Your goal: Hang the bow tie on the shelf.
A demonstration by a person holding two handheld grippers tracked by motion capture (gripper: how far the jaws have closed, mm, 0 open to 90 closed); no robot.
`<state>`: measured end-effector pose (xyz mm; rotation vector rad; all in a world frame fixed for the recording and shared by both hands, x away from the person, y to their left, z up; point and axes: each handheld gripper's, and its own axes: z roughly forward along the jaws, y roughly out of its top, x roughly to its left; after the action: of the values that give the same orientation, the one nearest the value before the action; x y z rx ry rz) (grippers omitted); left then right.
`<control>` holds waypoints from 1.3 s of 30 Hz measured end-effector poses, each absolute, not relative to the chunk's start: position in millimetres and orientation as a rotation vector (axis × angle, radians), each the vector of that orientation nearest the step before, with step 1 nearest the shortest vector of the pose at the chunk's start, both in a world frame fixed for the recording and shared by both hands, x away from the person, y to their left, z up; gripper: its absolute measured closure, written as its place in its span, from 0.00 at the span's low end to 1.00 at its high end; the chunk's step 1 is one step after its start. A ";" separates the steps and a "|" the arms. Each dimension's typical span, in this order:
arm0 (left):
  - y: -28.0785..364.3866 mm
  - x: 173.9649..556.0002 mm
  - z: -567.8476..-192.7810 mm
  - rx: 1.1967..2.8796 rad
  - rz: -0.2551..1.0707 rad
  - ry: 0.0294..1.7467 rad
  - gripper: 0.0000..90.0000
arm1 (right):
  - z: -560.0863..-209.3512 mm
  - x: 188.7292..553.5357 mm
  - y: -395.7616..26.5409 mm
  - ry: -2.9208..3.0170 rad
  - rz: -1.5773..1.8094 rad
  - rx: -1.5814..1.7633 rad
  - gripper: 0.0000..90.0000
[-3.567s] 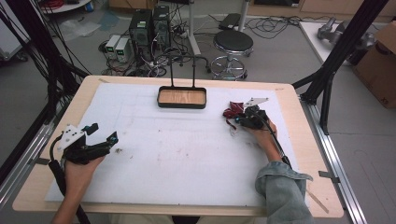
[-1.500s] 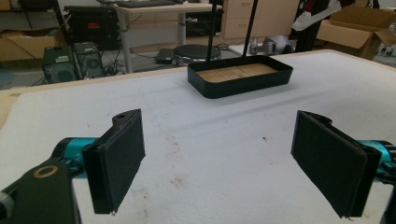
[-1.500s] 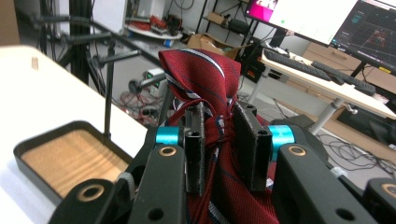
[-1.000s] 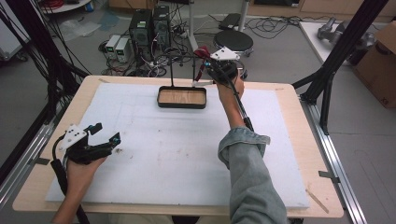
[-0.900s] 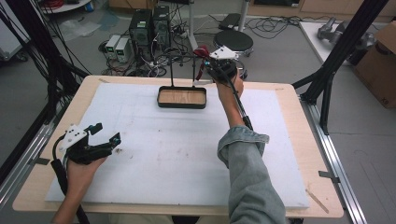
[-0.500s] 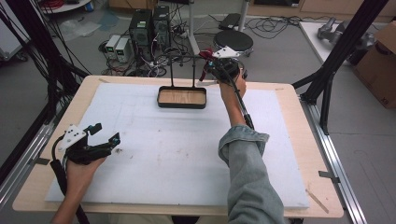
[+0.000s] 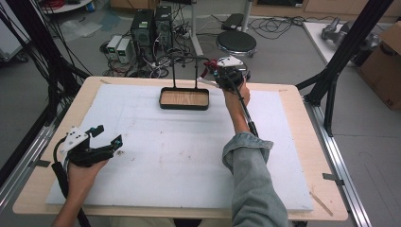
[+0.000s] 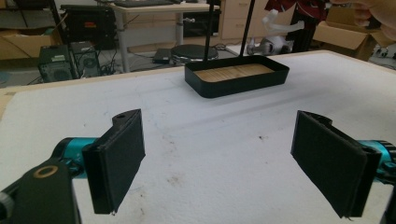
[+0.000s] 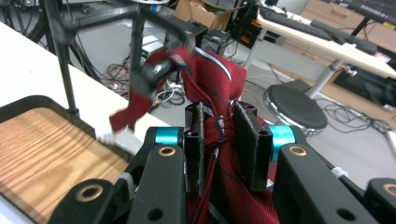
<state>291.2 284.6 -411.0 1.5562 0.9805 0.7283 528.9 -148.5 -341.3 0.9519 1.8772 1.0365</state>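
Item: red striped tie (image 9: 219, 93). Location: far side of the table, bunched between the jaws of my right gripper (image 9: 223, 151), which pinch it tight. A loose end (image 9: 133, 109) flaps out to the left in the right gripper view, right against the black rail of the rack (image 7: 184, 59). I cannot tell whether any of the cloth lies over the rail yet.

Item: rack with a wooden-bottomed black tray (image 7: 184, 98). Location: far centre of the white foam mat (image 7: 179, 156). Two thin uprights rise from the tray to a crossbar. The tray holds nothing.

Item: right gripper, seen from the high view (image 7: 222, 75). It stands just right of the crossbar's right end, at about bar height, the arm stretched out across the mat.

Item: left gripper (image 7: 106, 137). Location: near left, resting low over the mat. Jaws spread wide with nothing between them, pointing toward the rack in its own view (image 8: 219, 172).

Status, as I judge it: the tie is picked up and carried to the rack, so that much is done. Left to do: drape it over the crossbar so it hangs by itself, then let go and draw the right gripper away. The left gripper has no part in this so far.
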 end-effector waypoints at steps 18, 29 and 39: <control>284.3 291.4 -412.3 1.561 0.725 0.982 0.20 | -351.2 531.1 -138.5 1.903 1.049 0.975 0.79; 283.4 291.5 -412.7 1.564 0.726 0.983 0.20 | -346.3 527.4 -140.4 1.895 1.038 0.968 0.70; 282.4 291.7 -413.3 1.567 0.728 0.983 0.20 | -336.5 513.5 -157.8 1.903 1.091 0.953 0.60</control>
<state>291.7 282.4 -413.3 1.5667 0.9827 0.7278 513.5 -157.8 -336.5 0.9529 1.9031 1.0906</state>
